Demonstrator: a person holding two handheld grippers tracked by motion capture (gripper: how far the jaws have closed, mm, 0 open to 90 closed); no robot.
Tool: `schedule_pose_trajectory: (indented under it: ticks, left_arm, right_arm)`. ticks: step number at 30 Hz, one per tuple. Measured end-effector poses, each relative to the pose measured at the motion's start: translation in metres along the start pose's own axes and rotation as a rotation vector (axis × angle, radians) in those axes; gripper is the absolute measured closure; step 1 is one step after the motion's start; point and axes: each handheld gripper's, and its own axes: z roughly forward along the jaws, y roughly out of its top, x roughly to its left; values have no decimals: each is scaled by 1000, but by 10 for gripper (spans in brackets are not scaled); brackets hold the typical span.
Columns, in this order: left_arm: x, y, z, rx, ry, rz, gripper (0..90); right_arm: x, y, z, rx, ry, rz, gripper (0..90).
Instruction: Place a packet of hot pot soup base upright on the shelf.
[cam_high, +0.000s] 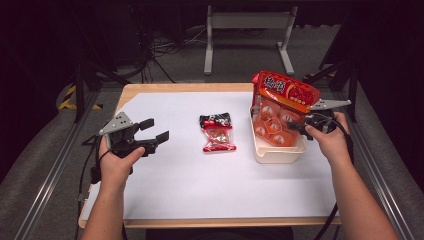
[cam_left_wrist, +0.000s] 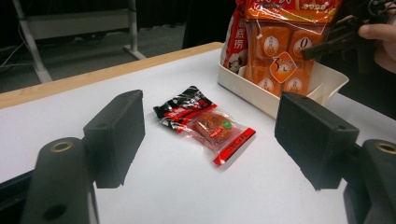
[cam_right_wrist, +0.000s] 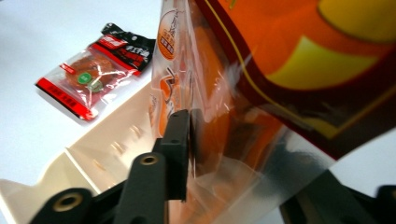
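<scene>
Your left gripper (cam_high: 154, 131) hovers low over the near-left part of the white counter (cam_high: 175, 180), jaws wide apart with nothing between them. In the left gripper view its two black pads (cam_left_wrist: 116, 135) frame the small snack packet (cam_left_wrist: 205, 123) lying farther off on the counter, well clear of both pads.

That small snack packet (cam_high: 217, 132) lies flat near the middle of the counter, its long axis running near to far in the high view, black end away from you and red-edged end toward you. It sits apart from the cream tray (cam_high: 272, 152), just to the tray's left.

Your right gripper (cam_high: 300, 126) is at the tray's right side, reaching in toward the large orange snack bag (cam_high: 280, 107). In the right gripper view the bag's clear lower film passes between the jaws: the left pad (cam_right_wrist: 180, 140) lies right against the plastic, while the other jaw is hidden behind the bag, so you cannot tell whether the pads are pressing the film or just standing either side of it.

The large orange snack bag (cam_right_wrist: 299, 60) stands on end in the tray (cam_right_wrist: 93, 158), long axis upright and leaning slightly, its red printed top uppermost and its windowed face turned toward your left hand (cam_high: 117, 165). Your right hand (cam_high: 327, 137) rests at the tray's far-right corner.
</scene>
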Motion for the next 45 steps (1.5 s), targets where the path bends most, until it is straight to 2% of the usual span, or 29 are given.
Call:
schedule_pose_trajectory:
  ticks: [2,6,10,16,21,26,28,33,35,38,45]
  left_arm:
    - [0,0,0,2,4,-10,239]
    - [1,-1,2,6,10,-4,221]
    - [1,-2,4,12,13,-9,203]
    - [2,-3,6,21,13,-8,184]
    - [2,-4,9,26,11,-4,186]
    - [1,-4,12,42,10,-3,194]
    - [1,-4,13,42,10,-2,196]
    - [1,-5,15,53,14,6,210]
    - [0,-5,16,58,14,7,216]
    - [-2,-5,18,66,9,7,222]
    - [-5,-7,29,75,-1,9,230]
  right_arm:
    - [1,1,-4,-22,-22,-14,570]
    - [2,1,-14,-58,-44,5,443]
    - [3,-2,-23,-77,-76,-3,365]
    - [8,-7,-34,-93,-116,-22,320]
    - [12,-10,-46,-118,-136,-7,319]
    - [23,-8,-60,-115,-151,-19,320]
    - [29,-7,-65,-107,-162,-38,333]
    - [42,-3,-73,-121,-121,-60,343]
    - [49,-2,-75,-123,-90,-72,343]
    - [57,-1,-75,-127,-50,-101,342]
    - [75,1,-72,-140,13,-123,340]
